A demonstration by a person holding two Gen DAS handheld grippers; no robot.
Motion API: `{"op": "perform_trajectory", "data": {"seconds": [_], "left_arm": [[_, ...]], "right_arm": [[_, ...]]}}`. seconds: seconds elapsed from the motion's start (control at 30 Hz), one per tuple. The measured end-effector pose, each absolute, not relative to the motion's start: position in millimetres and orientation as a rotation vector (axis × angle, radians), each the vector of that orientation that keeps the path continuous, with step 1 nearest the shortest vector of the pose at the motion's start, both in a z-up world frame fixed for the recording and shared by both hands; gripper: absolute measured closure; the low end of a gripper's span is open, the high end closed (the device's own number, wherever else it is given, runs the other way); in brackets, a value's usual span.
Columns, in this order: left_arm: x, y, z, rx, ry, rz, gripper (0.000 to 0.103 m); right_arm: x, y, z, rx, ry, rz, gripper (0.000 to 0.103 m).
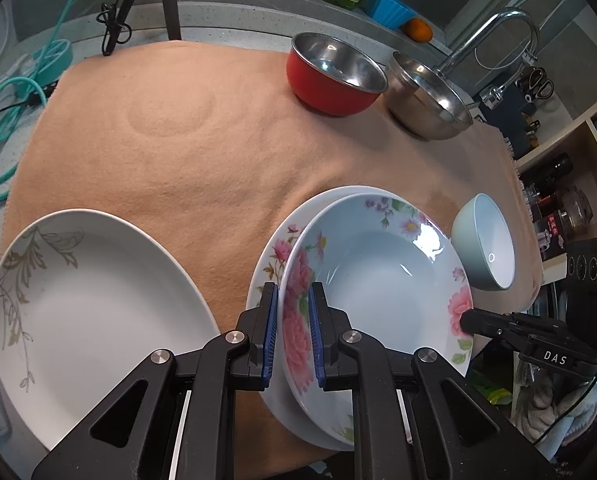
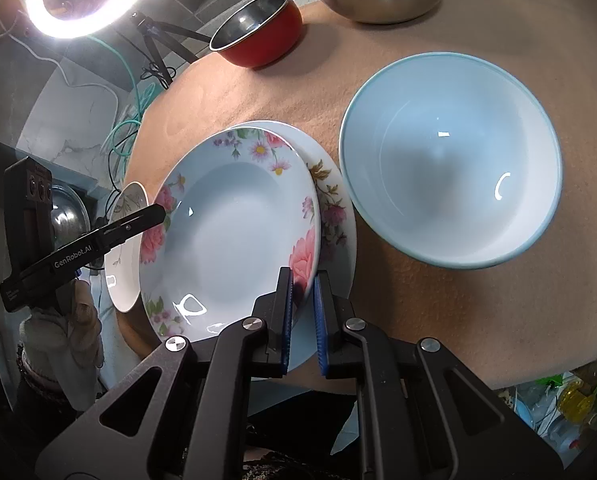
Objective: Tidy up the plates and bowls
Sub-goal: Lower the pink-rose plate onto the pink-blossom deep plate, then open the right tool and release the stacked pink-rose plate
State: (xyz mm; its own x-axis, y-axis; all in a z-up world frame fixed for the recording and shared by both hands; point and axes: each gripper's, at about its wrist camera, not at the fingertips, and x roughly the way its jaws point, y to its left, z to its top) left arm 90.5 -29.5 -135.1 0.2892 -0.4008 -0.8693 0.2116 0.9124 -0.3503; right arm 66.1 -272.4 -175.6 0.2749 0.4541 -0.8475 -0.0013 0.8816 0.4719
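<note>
Gripping the floral deep plate [image 1: 382, 280] by opposite rims, our left gripper [image 1: 292, 328] and right gripper [image 2: 303, 312] clamp it above the flat plate [image 2: 338, 200].

1. Counter's covered with a tan felt-ish cloth [image 1: 202, 168], and all the dishes sit on that.
2. Far side: red bowl [image 1: 334, 76] with a steel bowl [image 1: 428, 98] just beside it.
3. Near left: white plate with a grey leaf print [image 1: 94, 320].
4. Near right: flowered plate [image 1: 270, 264] flat on the cloth, under another dish.
5. Pale blue bowl [image 2: 454, 160] just beside that stack.
</note>
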Motion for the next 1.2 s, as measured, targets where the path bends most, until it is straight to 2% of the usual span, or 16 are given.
{"op": "perform_trajectory", "data": {"seconds": [1.2], "left_arm": [[89, -40, -139, -0.07, 1.213, -0.413, 0.09]], "right_arm": [[67, -263, -177, 0.343, 1.281, 0.302, 0.091]]}}
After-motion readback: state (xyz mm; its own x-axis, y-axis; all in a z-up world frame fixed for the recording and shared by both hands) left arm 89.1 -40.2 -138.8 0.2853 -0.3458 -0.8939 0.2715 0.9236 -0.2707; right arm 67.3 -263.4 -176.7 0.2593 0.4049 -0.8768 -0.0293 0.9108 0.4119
